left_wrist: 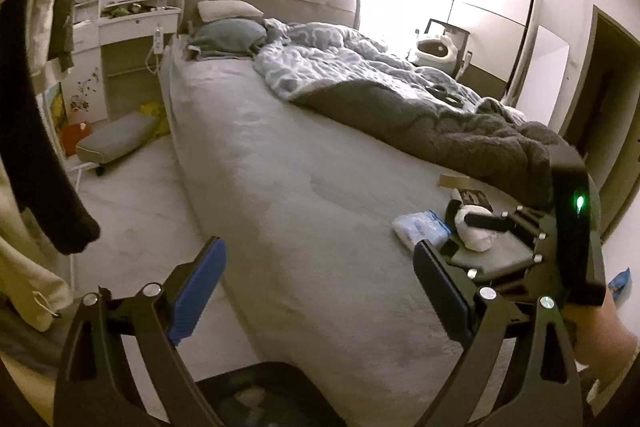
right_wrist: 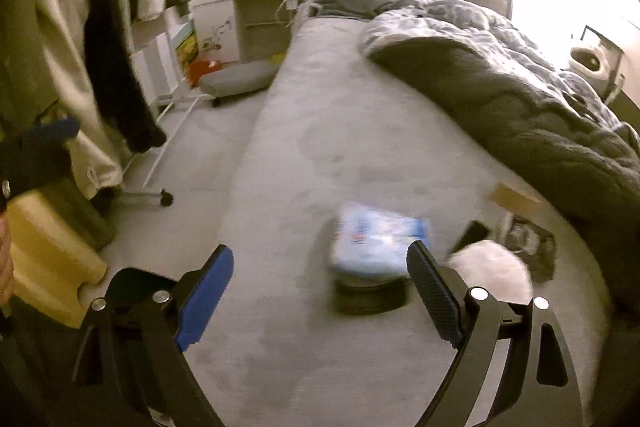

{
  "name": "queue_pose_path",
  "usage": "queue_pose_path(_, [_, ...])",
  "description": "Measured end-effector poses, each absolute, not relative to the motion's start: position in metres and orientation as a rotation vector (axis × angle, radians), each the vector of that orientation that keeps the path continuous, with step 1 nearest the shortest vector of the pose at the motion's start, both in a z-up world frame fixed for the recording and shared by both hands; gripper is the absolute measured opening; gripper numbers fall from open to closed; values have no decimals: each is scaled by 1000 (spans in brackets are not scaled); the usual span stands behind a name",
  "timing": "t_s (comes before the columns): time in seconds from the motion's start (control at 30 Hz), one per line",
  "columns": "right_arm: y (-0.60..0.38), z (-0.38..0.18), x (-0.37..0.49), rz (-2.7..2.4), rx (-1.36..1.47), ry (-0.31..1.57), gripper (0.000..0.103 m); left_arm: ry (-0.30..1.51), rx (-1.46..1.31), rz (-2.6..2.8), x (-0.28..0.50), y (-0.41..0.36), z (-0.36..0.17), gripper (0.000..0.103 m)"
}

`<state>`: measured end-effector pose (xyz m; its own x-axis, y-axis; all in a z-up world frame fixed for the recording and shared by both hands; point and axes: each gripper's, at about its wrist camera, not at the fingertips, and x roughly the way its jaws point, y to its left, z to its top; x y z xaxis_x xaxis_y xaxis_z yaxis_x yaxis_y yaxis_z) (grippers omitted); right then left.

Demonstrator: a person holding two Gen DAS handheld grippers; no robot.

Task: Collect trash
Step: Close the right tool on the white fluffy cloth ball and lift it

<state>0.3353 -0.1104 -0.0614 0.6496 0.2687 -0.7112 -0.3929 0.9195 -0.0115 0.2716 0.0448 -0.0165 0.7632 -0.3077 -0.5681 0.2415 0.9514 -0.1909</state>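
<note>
Blue pads set wide on both tools, nothing between either pair. The right gripper (right_wrist: pixel 320 291) hovers over the grey bed (right_wrist: pixel 304 155) with its jaws spread and empty, and the trash sits just ahead of them, a touch to the right of centre. Nearest is the blue-and-white packet (right_wrist: pixel 380 241), lying flat on something dark and flat, its long axis running across the view, roughly in line with the gap between the jaws. Right beside it, off the far pad, a white wad (right_wrist: pixel 490 269); beyond that a dark wrapper (right_wrist: pixel 532 243) and a scrap of cardboard (right_wrist: pixel 514 197), near the dark blanket (right_wrist: pixel 520 107).

Over to the left gripper (left_wrist: pixel 320 291): jaws wide too, empty, aimed up the bare stretch of bed. From here the packet (left_wrist: pixel 420 229) lies well to the right, with the right tool in front of the wad (left_wrist: pixel 476 231).

So the right hand is clearly nearer. I'd judge it needs a quarter-turn of the wrist to take the packet across its short side.
</note>
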Motion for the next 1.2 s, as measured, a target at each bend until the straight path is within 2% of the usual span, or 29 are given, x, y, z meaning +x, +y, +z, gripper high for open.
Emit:
queue_pose_path(0.6, [-202, -83, 365, 242, -108, 851, 89, 693, -113, -393, 298, -25, -42, 96])
queue_pose_path(1.0, [-211, -104, 373, 263, -118, 920, 89, 747, -101, -431, 313, -72, -66, 96])
queue_pose_path(1.07, [-209, -107, 373, 266, -145, 927, 83, 756, -104, -432, 315, -76, -69, 96])
queue_pose_path(1.1, [-208, -108, 373, 273, -149, 933, 75, 763, -104, -434, 316, -79, -72, 96])
queue_pose_path(1.2, [-209, -106, 372, 281, -157, 927, 63, 780, -98, -435, 319, -88, -80, 96])
